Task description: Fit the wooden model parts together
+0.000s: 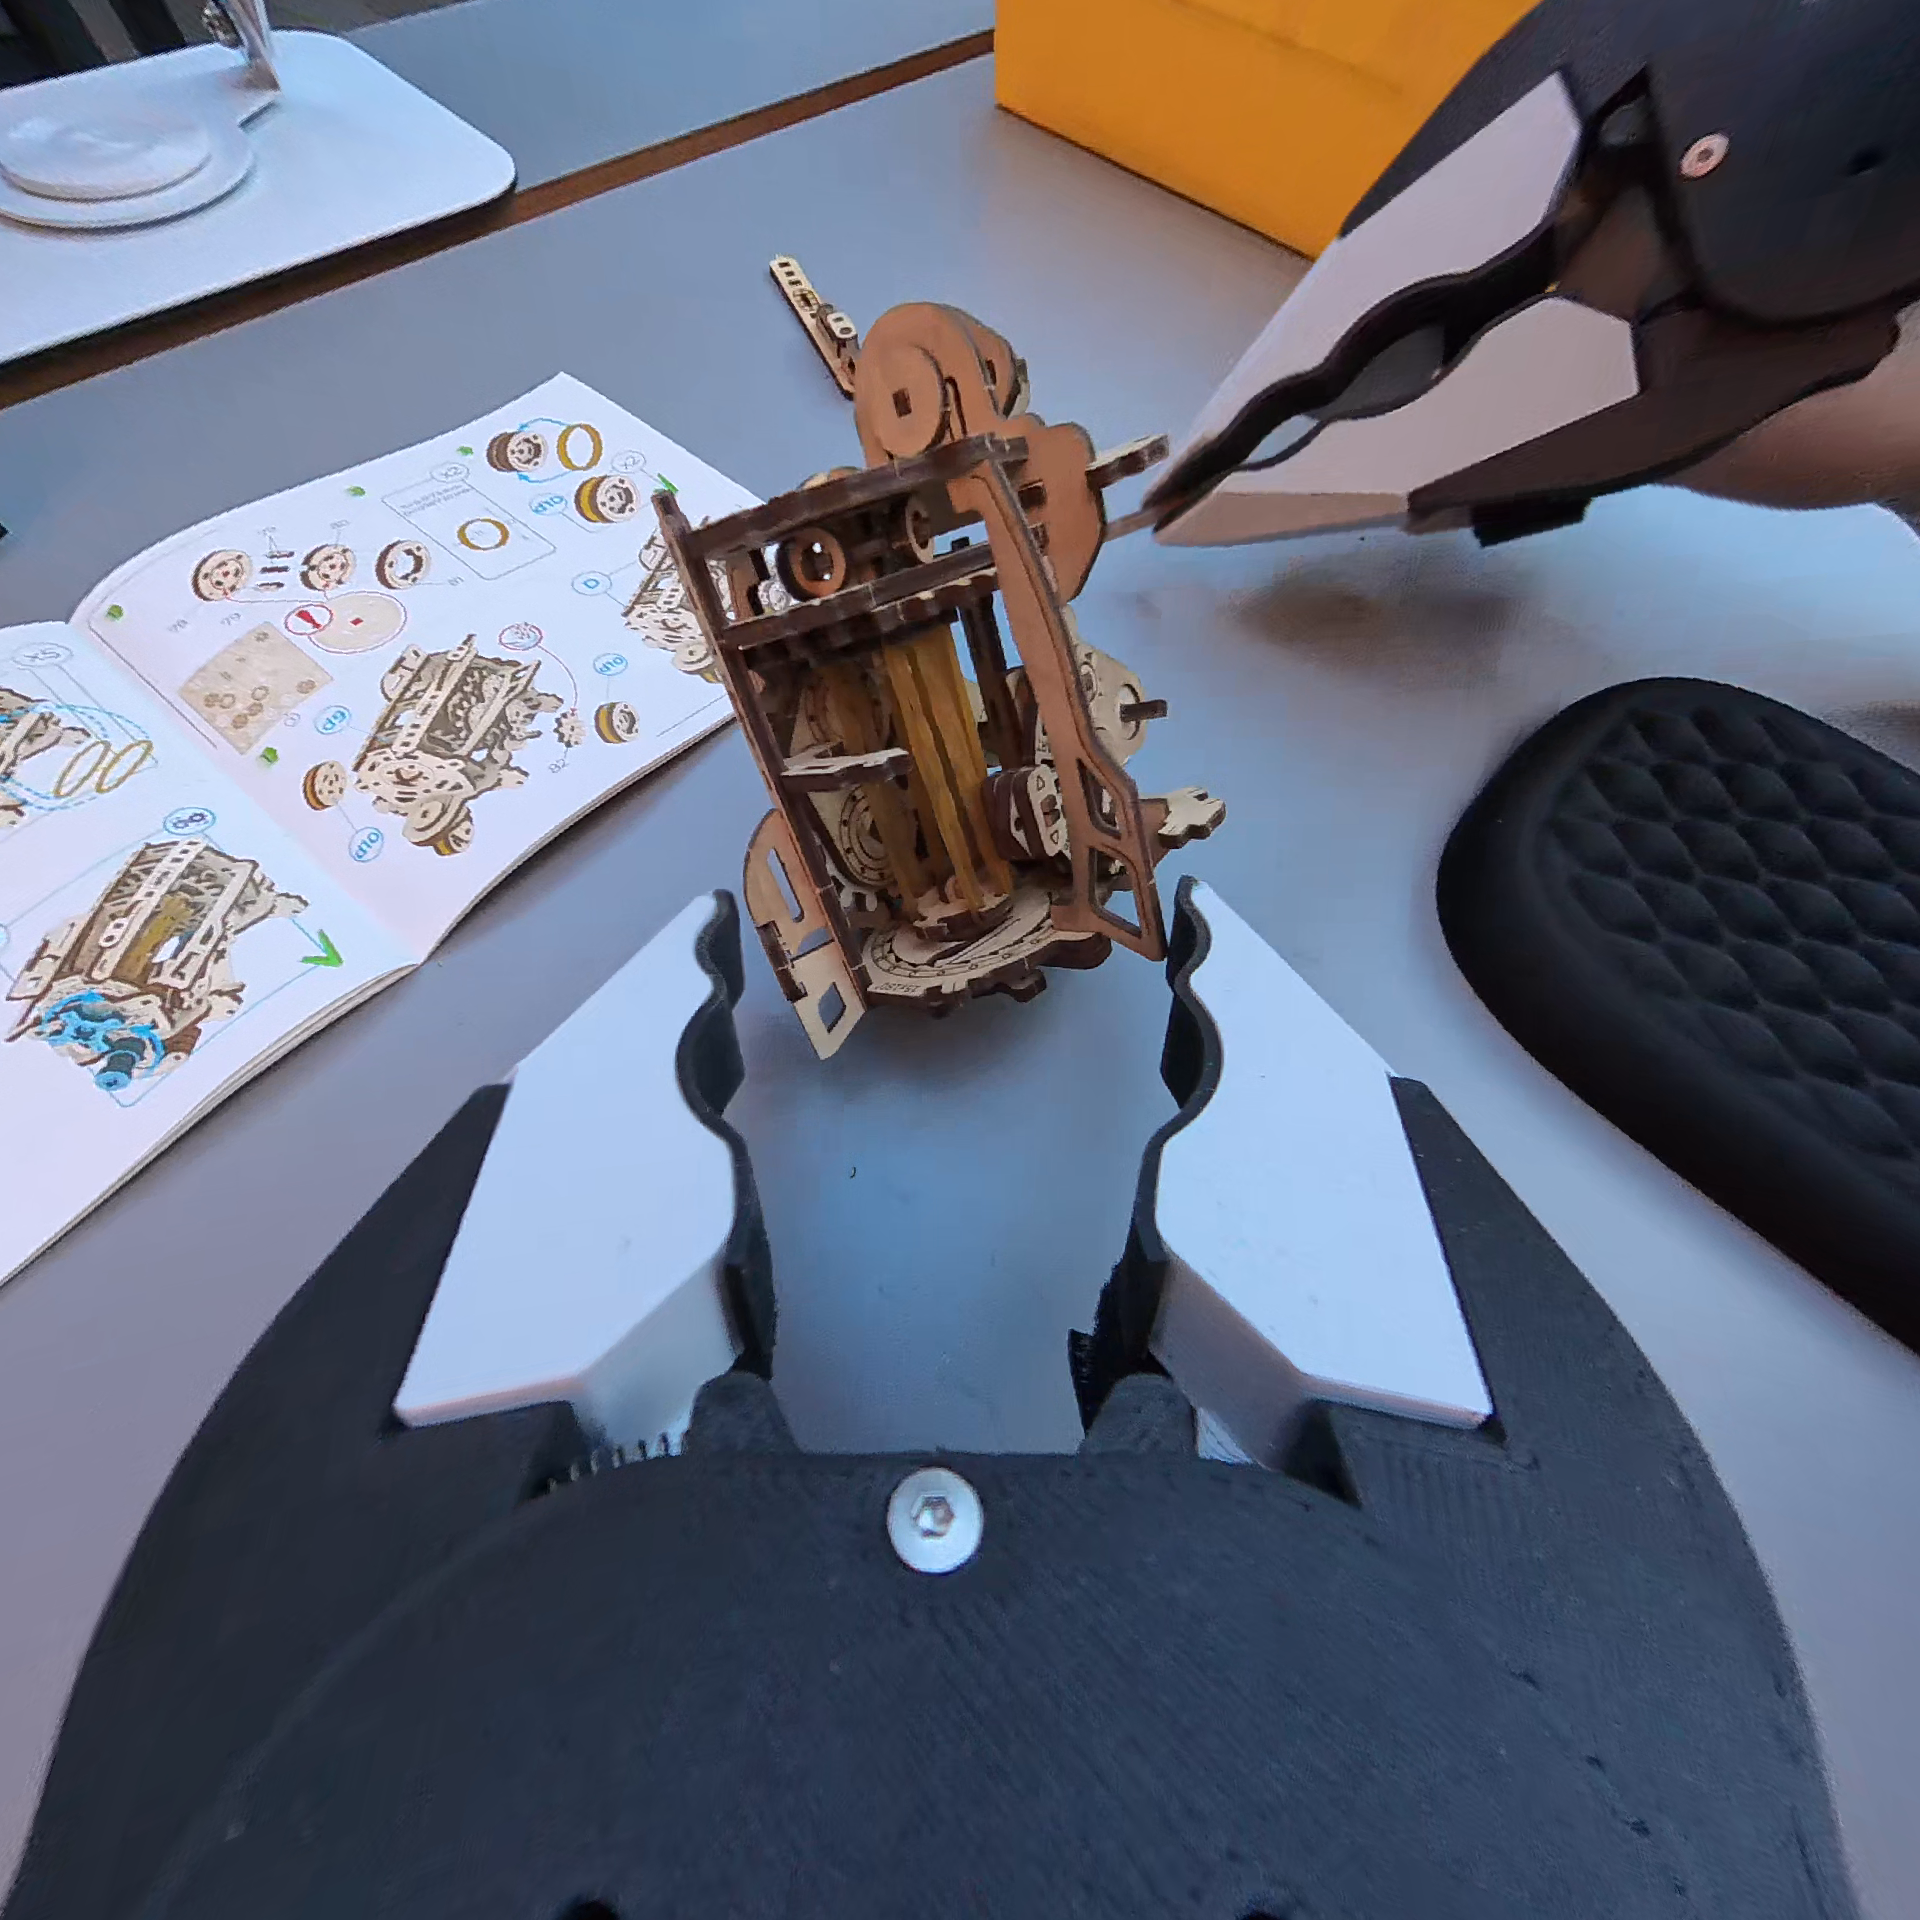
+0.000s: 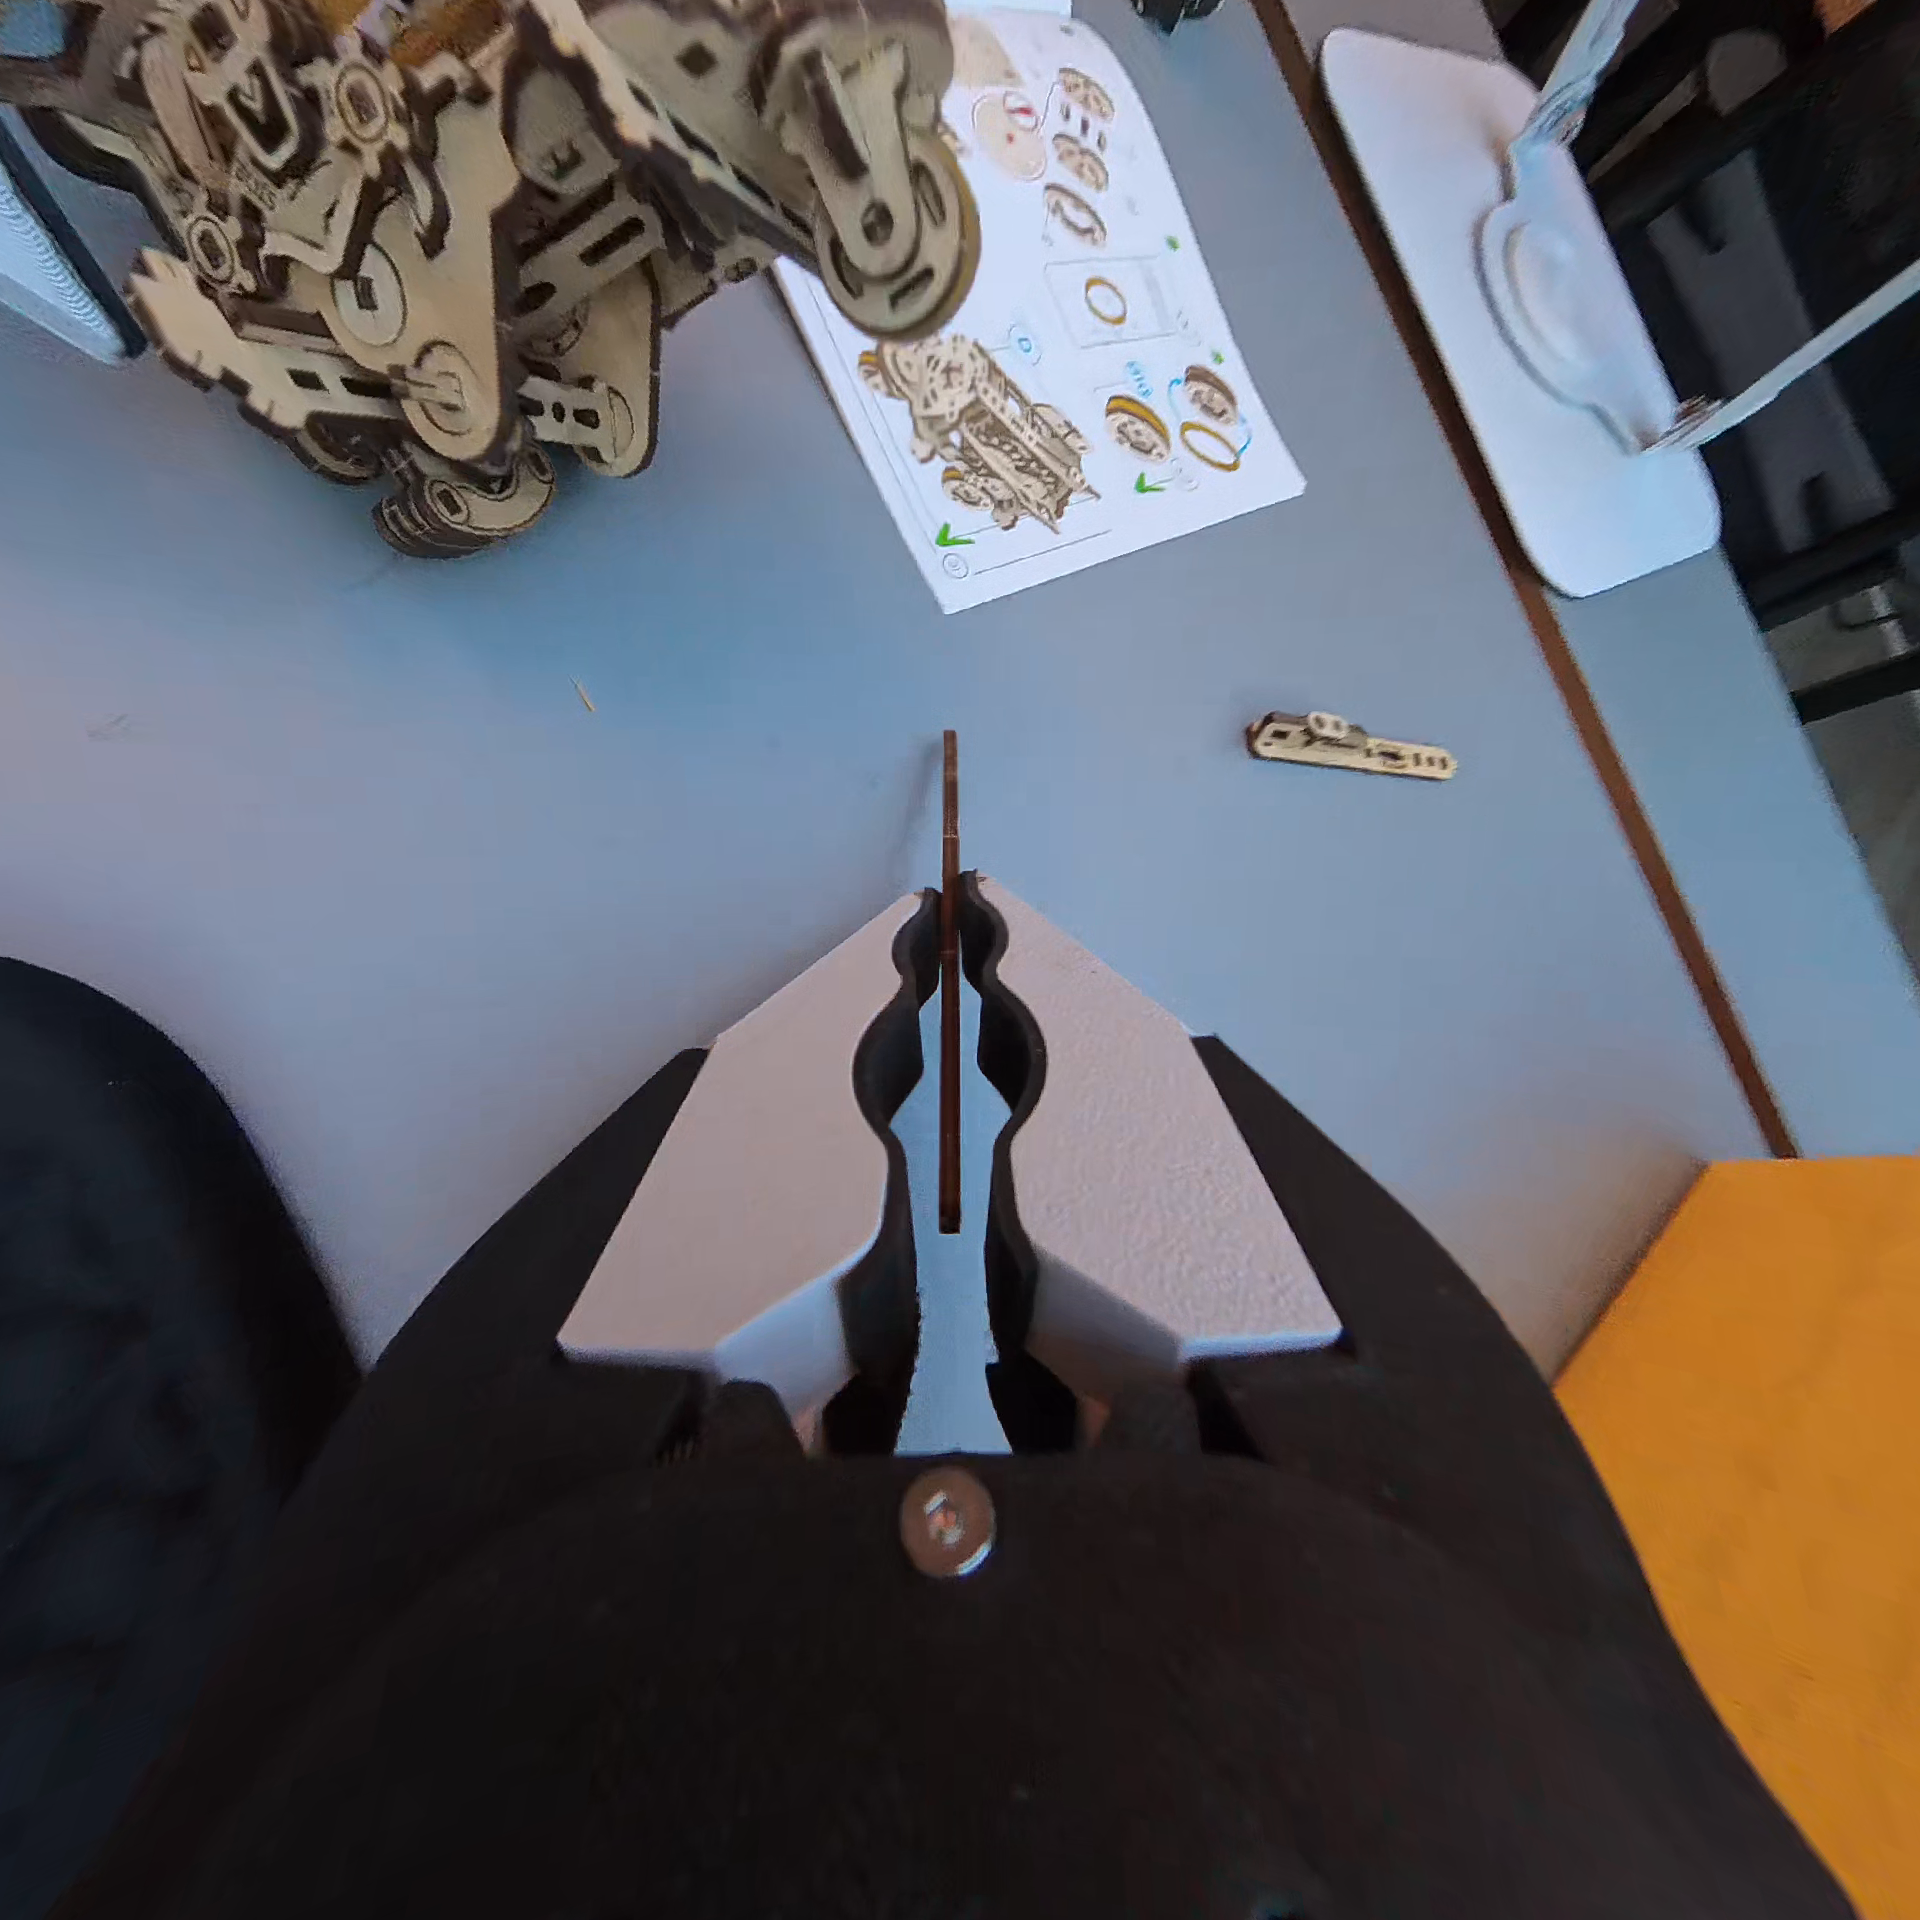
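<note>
Grey table (image 1: 1299, 748): left fingers (image 1: 951, 935) wide round wooden model (image 1: 935, 727), right fingers (image 2: 951, 894) pinching thin wooden strip (image 2: 950, 831).

Probably an office: grey desk (image 1: 1299, 727), white desk mat (image 1: 343, 177), black wrist rest (image 1: 1704, 935)

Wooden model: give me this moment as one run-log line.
left gripper: open, around wooden model base | right gripper: shut on thin wooden piece, near model top | spare strip: on table

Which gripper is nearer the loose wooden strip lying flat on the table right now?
Right. The right gripper, shut on a thin wooden piece, points past the strip, which lies ahead to its side. The left gripper straddles the wooden model; the strip lies beyond.
</note>
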`<state>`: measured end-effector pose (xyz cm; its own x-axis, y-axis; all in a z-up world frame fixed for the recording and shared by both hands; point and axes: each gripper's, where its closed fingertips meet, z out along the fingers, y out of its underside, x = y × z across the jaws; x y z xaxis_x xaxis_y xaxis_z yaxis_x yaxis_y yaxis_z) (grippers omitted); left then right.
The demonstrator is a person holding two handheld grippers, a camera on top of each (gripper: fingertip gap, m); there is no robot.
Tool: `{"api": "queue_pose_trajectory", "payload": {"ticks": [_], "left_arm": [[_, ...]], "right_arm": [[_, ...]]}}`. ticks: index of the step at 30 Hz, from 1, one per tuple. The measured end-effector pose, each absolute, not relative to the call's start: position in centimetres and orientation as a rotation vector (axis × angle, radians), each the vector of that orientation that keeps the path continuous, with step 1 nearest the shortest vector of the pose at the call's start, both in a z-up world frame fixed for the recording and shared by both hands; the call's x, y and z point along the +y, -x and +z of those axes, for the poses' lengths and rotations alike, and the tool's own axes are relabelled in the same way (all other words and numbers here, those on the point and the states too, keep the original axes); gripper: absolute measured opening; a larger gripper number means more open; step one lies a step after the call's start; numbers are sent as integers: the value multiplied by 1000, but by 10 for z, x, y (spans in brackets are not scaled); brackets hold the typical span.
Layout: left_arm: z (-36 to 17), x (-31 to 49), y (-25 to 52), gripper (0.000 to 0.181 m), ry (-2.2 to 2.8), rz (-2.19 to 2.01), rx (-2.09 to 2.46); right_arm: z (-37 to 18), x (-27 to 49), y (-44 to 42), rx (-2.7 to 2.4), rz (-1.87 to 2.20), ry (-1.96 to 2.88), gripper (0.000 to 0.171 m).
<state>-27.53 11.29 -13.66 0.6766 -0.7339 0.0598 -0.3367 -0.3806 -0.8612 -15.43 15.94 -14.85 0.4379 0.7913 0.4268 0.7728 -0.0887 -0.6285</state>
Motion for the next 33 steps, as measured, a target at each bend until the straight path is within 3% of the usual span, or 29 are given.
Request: {"api": "queue_pose_trajectory", "payload": {"ticks": [8,17,22,33], "left_arm": [[-137,112,279,78,2000,-574,886],[-113,92,309,77,2034,-593,1114],[-110,83,329,77,2064,-587,1251],[-116,73,354,78,2023,-595,1434]], "right_arm": [[-159,164,154,-1242,172,1898,8],[-126,127,199,-1456,380,1667,49],[-100,102,253,-1534,654,1520,49],[-92,96,312,-1703,833,1417,47]]}}
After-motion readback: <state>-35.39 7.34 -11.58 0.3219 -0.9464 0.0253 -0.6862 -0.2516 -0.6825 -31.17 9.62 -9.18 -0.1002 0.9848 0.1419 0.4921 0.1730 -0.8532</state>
